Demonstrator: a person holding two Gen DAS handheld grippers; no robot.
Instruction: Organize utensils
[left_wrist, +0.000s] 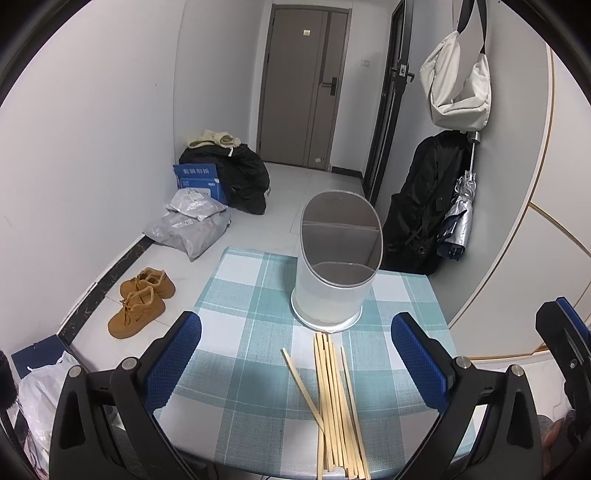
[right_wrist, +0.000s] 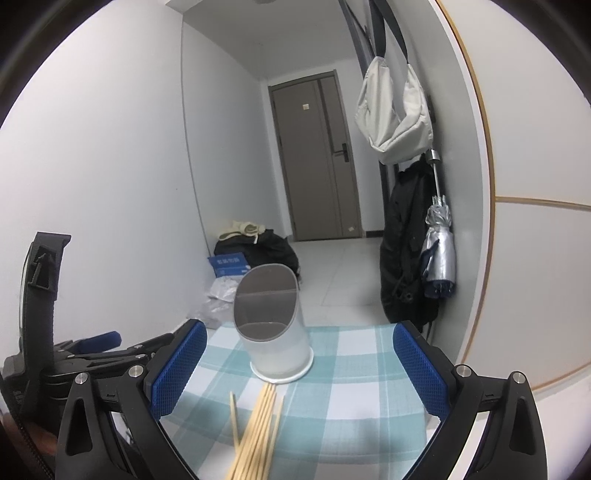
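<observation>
One white utensil holder (left_wrist: 334, 266) on the worktop (left_wrist: 255, 295), split into two compartments as far as I can see. The chopsticks (left_wrist: 338, 402) are a loose pile, roughly ten sticks, too overlapped for an exact count. Off the worktop: two tan shoes (left_wrist: 140, 301), one blue box (left_wrist: 199, 181), one white bag (left_wrist: 458, 81) hanging up, one folded umbrella (left_wrist: 460, 214), one grey door (left_wrist: 304, 85).
</observation>
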